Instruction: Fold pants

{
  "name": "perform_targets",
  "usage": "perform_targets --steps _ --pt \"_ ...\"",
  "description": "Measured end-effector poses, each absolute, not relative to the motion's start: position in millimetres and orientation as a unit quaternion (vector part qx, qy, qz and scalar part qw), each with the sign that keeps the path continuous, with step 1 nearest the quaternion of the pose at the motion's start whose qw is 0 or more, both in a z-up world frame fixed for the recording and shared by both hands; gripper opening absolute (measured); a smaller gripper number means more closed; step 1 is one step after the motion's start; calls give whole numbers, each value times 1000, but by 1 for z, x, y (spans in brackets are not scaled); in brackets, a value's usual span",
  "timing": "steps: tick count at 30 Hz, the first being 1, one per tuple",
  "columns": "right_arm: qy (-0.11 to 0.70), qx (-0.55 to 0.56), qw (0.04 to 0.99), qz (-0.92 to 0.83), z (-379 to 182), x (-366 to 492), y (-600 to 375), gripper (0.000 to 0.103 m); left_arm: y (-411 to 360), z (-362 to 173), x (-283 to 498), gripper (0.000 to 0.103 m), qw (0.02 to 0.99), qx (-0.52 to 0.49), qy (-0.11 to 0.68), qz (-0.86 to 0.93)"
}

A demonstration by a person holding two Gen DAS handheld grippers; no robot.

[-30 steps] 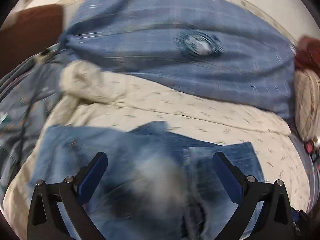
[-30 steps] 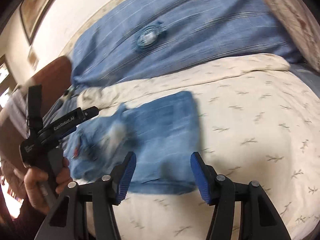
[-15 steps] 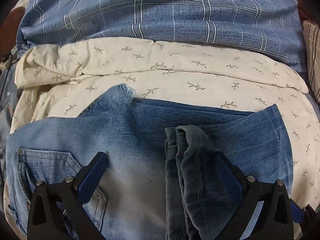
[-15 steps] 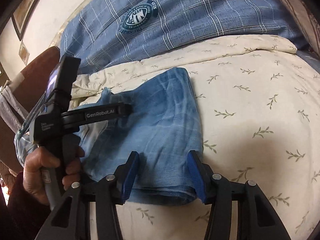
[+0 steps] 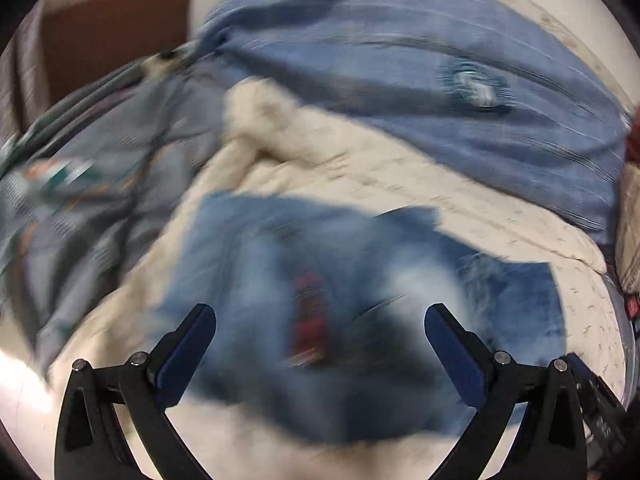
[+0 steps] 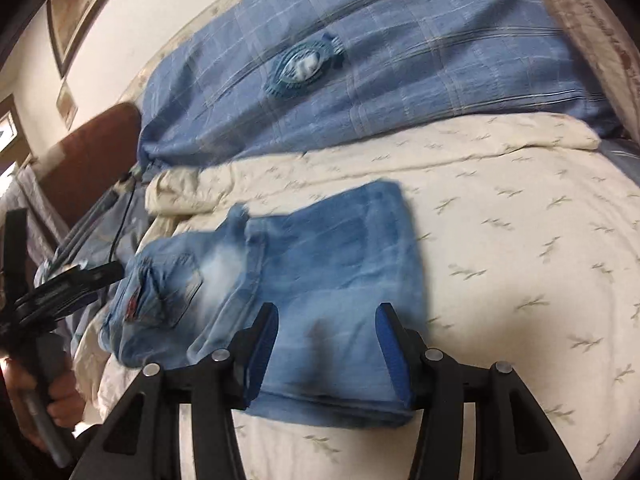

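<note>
The blue jeans [image 6: 332, 248] lie folded into a compact rectangle on the cream leaf-print bedspread [image 6: 520, 240], back pocket and red tag toward the left. My right gripper [image 6: 328, 344] hovers over the fold's near edge, its blue pads apart and not pinching the cloth. In the blurred left wrist view the jeans [image 5: 360, 280] lie below my left gripper [image 5: 320, 332], which is wide open and holds nothing. From the right wrist view the left gripper [image 6: 100, 274] sits off the jeans' left end, carried by a hand [image 6: 56, 400].
A blue plaid cover [image 6: 380, 72] with a round emblem lies bunched behind the jeans. A brown headboard [image 6: 92, 152] and a grey patterned blanket [image 5: 100, 184] are on the left, a dark cable [image 6: 124, 216] trails there. A beige pillow [image 6: 592, 28] sits at the right.
The left gripper has pulled back to the left, off the jeans it hovered over half a second ago. The right gripper has barely shifted and stays over the fold's near edge.
</note>
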State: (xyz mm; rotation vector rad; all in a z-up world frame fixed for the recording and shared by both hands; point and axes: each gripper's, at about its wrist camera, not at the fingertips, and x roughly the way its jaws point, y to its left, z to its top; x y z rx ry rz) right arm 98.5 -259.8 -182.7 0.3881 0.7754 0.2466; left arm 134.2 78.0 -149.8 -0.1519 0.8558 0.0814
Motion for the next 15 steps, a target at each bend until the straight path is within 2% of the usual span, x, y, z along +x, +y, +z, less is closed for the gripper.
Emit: perform_targets --steps 7,10,15 --pt "416 115 896 100 -198 103 -226 58 166 -155 104 103 865 -174 459 106" --pt "412 111 899 102 -194 97 -225 58 172 -164 98 103 845 -205 486 87" --pt "369 164 908 113 -176 79 -251 58 155 -180 93 103 812 -252 524 39"
